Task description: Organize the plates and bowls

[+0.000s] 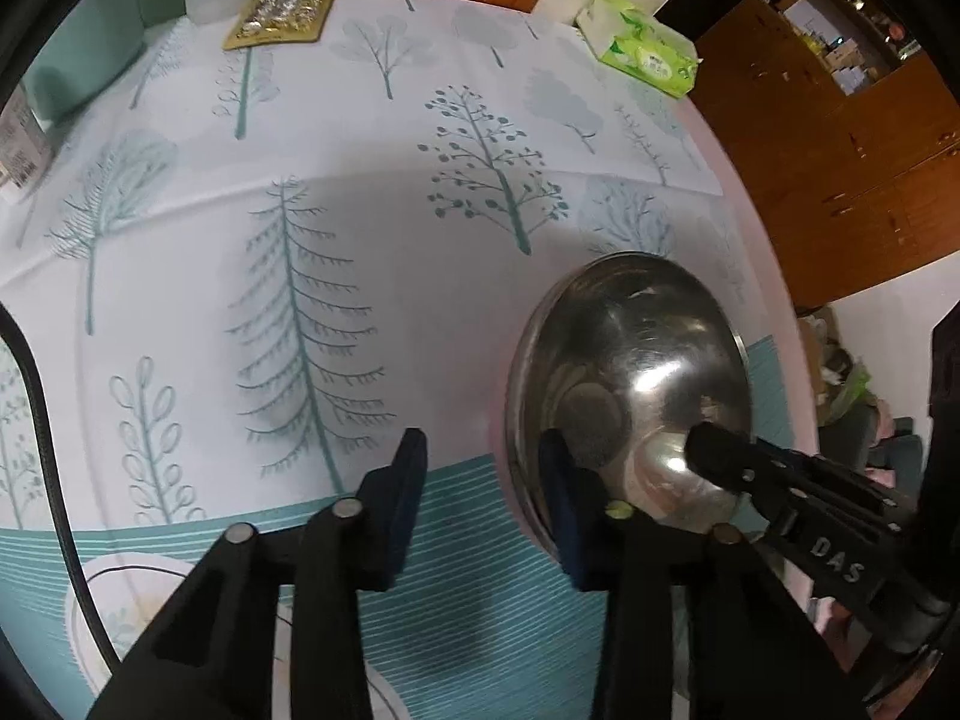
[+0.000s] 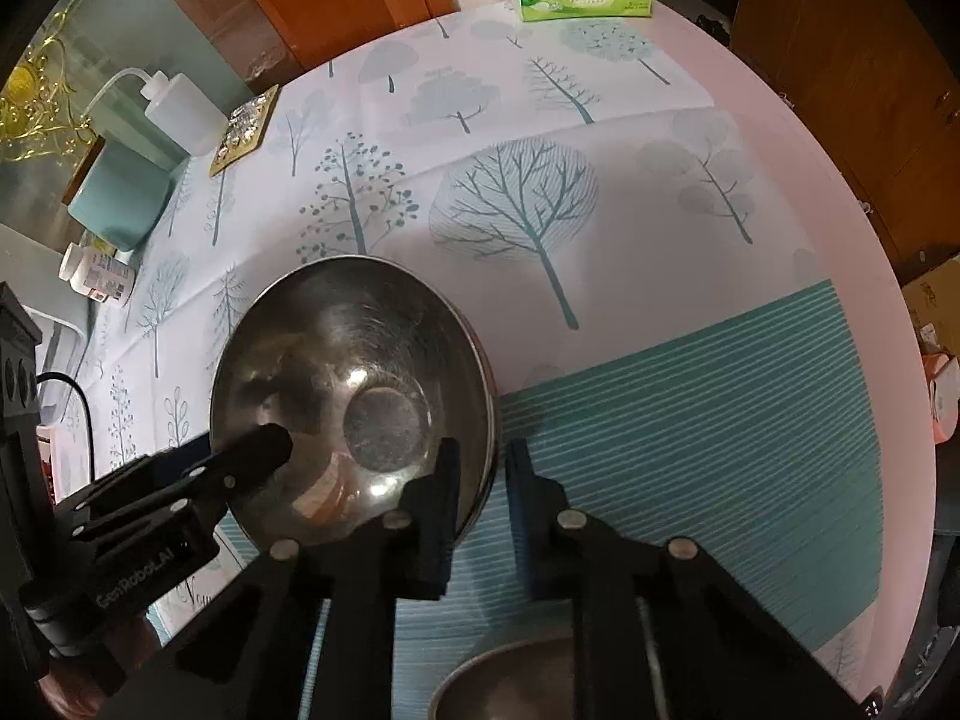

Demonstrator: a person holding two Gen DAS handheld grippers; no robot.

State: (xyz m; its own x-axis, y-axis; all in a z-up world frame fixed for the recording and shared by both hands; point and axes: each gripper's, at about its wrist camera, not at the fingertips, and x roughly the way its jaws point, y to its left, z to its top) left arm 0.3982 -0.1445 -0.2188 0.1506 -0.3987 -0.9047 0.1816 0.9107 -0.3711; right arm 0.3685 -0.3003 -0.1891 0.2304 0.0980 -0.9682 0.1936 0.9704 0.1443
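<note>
On the tree-print tablecloth (image 2: 600,138), a shiny (dented-looking) steel bowl (image 2: 354,384).

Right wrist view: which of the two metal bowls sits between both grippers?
The large steel bowl, wholly in view; the other bowl is only a rim at the frame's bottom edge.

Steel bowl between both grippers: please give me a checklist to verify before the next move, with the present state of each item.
1. Rim of the steel bowl sits between the fingers of the right gripper: ok.
2. The right gripper is clamped on the rim: not ok, a gap still shows.
3. The left gripper is open, with one finger over the bowl: ok.
4. The steel bowl is empty: ok.
5. The second bowl is clear of the path: cannot tell.
</note>
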